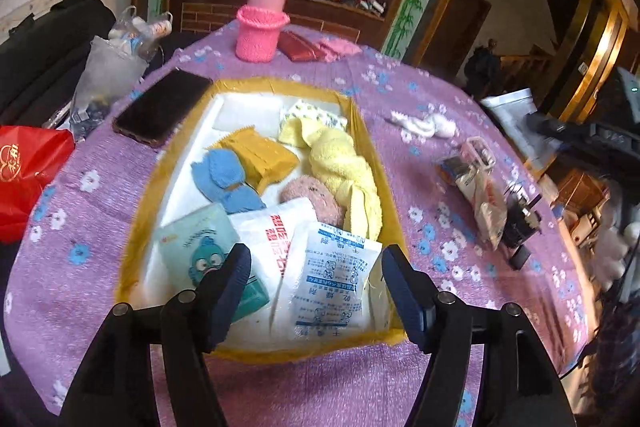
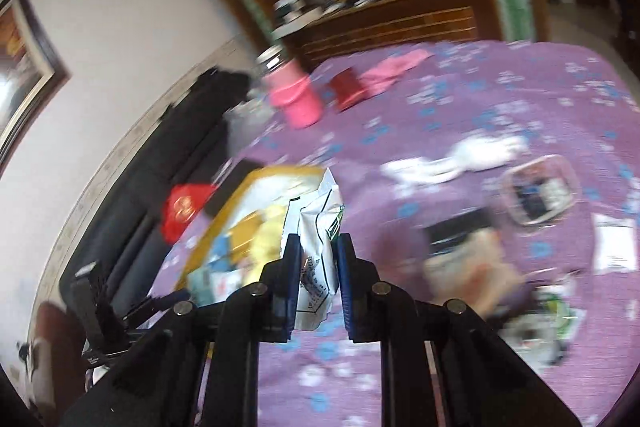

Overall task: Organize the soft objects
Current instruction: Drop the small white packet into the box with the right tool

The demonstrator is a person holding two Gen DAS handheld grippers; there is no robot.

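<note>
A yellow-rimmed white tray (image 1: 362,125) on the purple floral tablecloth holds soft items: a yellow towel (image 1: 344,167), blue cloth (image 1: 220,179), mustard cloth (image 1: 260,157), pink fuzzy piece (image 1: 316,197) and several flat packets (image 1: 328,279). My left gripper (image 1: 316,267) is open and empty, hovering over the tray's near end above the packets. My right gripper (image 2: 318,247) is shut on a white packet (image 2: 318,227), held above the cloth just right of the tray (image 2: 276,173). The right wrist view is blurred.
A black phone (image 1: 160,107) lies at the tray's left rim. A pink knitted cup holder (image 1: 260,33), a red pouch (image 1: 298,45) and pink cloth sit at the far side. A white soft toy (image 1: 424,123), snack bags (image 1: 476,183) and a clear container (image 2: 538,191) lie right.
</note>
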